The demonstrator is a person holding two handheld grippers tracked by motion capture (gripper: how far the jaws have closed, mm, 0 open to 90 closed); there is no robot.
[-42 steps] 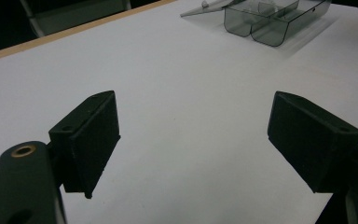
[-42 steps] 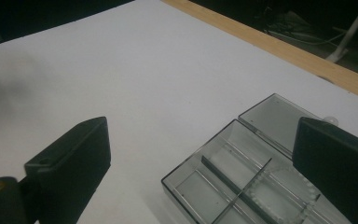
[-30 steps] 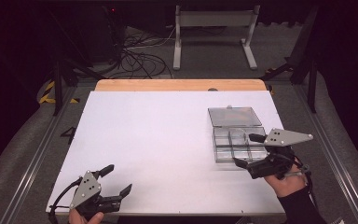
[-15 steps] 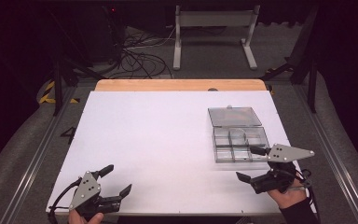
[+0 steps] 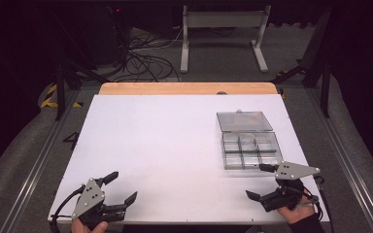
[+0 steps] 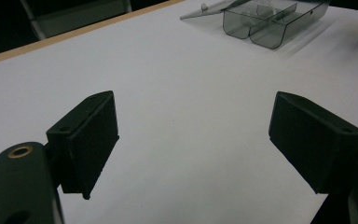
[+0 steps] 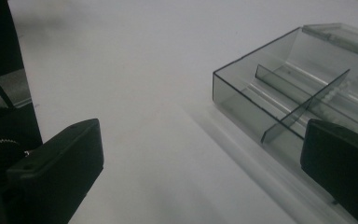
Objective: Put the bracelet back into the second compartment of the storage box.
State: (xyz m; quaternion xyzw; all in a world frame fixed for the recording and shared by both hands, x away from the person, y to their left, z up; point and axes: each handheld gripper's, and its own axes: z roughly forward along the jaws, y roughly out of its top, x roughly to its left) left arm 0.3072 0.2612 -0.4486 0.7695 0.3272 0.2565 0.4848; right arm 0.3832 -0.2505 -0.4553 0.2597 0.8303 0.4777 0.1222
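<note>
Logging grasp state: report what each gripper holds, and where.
Nothing held. The left gripper and the right gripper are both open and empty, the right beside the clear compartment box.

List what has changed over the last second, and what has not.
The right gripper has drawn back from the clear compartment box toward the table's near edge, jaws open and holding nothing. The left gripper stayed near the near left corner, also open. The box, lid open, has not moved.

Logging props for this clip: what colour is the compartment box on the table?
The compartment box is clear, smoke-grey plastic, seen best in the right gripper view.
</note>
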